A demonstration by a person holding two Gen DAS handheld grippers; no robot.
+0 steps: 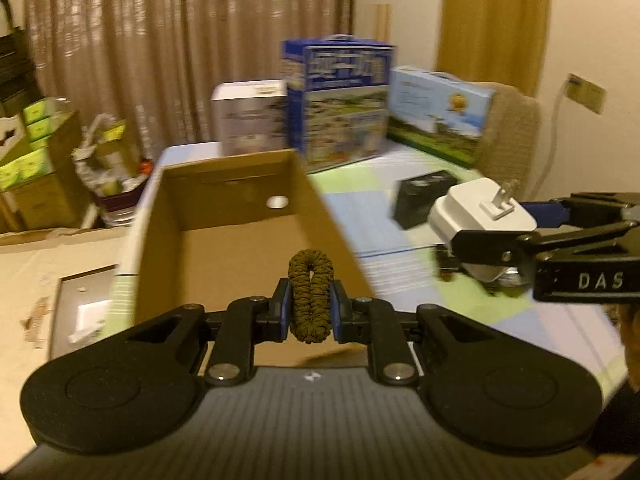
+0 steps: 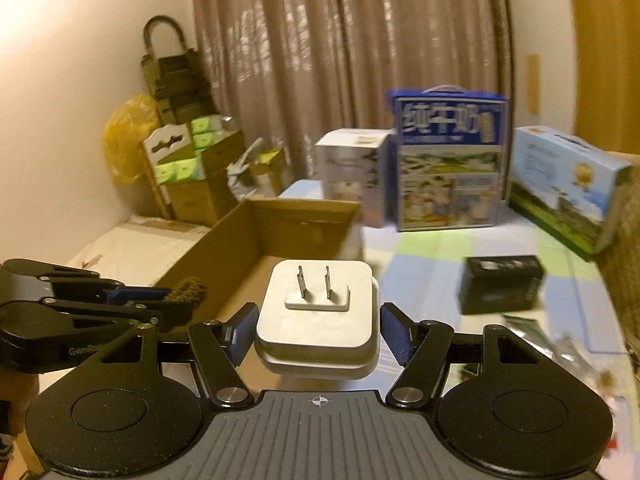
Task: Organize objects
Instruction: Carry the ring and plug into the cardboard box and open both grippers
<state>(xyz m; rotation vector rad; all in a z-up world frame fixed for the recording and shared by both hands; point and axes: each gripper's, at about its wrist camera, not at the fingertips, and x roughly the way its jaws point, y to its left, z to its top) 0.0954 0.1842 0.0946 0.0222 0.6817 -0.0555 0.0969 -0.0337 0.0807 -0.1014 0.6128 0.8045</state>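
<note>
Inside, the brown cardboard box is sitting bare (its end wall is showing an oval handle hole); the left gripper is pinching a ribbed olive scrunchie above the box's near edge, while the right gripper is clamping a smooth white square plug adapter, prongs up, beside the box's right edge

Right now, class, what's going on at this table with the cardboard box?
A person is tidying loose items with a pair of handheld tongs. The left tongs are shut on a dark olive hair scrunchie, held over the open cardboard box. The right tongs carry a white plug adapter, prongs facing up, just beside the box. Neither item is in the box yet. A small black box lies on the checked tablecloth, with three printed cartons standing behind.
</note>
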